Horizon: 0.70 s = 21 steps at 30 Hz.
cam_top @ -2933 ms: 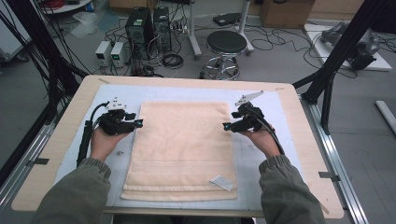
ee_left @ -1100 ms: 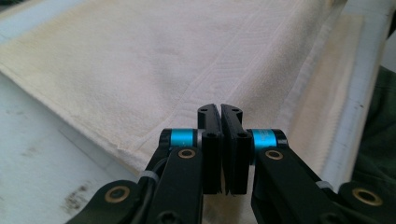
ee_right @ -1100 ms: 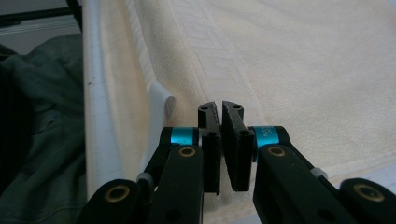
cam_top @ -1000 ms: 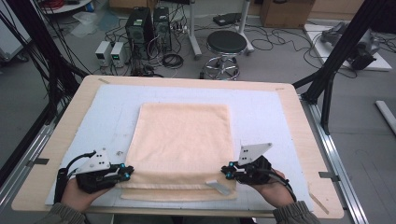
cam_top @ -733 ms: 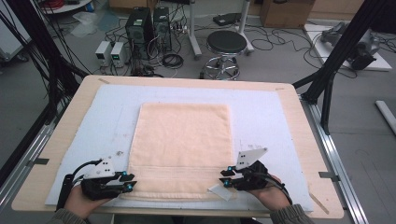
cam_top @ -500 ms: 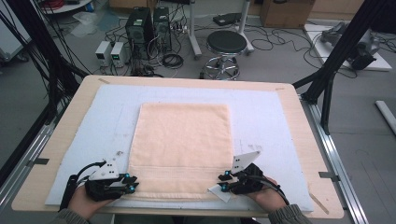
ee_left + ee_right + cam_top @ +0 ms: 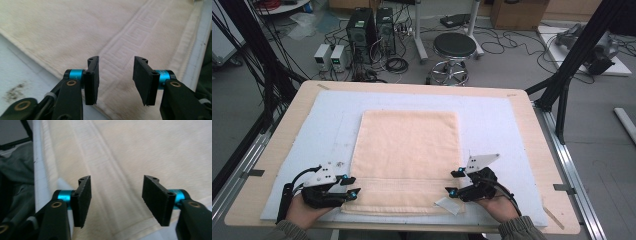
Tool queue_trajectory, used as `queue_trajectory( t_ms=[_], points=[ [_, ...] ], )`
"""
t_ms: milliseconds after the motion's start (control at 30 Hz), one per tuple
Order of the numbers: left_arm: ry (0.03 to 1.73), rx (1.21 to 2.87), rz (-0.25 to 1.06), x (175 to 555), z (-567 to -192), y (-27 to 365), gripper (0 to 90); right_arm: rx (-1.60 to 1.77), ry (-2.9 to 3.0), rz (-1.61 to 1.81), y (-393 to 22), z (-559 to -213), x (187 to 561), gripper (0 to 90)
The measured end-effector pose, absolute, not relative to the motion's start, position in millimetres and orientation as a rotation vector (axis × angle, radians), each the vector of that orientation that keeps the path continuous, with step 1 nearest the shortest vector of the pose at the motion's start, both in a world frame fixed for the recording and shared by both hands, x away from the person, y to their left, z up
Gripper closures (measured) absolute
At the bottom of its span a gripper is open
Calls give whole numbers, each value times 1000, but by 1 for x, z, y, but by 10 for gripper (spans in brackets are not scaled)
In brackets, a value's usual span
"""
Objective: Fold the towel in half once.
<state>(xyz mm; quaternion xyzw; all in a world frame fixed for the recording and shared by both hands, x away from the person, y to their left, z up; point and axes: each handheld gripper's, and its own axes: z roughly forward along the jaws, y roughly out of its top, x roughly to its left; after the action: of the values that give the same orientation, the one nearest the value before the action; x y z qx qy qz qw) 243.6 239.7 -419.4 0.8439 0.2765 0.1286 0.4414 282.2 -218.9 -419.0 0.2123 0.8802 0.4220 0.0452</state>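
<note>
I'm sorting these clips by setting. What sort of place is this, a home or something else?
Most likely a lab or workshop, not a home. A table framed by black struts carries a towel; behind it, computer towers and loose cables sit on a bare grey floor beside a stool.

Towel (image 7: 140,150) weave blurred, edges cropped

Your cream towel (image 7: 408,157) lies flat on the pale blue mat (image 7: 502,125), folded into a rectangle, its woven border band and white tag at the mat's near edge.
</note>
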Motion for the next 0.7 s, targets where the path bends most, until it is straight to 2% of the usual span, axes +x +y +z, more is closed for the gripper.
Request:
queue_trajectory(
  t_ms=[167,367,700],
  points=[
    [735,2043,343,253,-413,245,470,716,2635,1284,-220,-416,295,280],
    [768,2017,356,263,-410,245,373,760,2570,1291,-220,-409,307,230],
    [765,1987,368,272,-399,240,349,774,2538,1288,-224,-399,326,214]
  ],
)
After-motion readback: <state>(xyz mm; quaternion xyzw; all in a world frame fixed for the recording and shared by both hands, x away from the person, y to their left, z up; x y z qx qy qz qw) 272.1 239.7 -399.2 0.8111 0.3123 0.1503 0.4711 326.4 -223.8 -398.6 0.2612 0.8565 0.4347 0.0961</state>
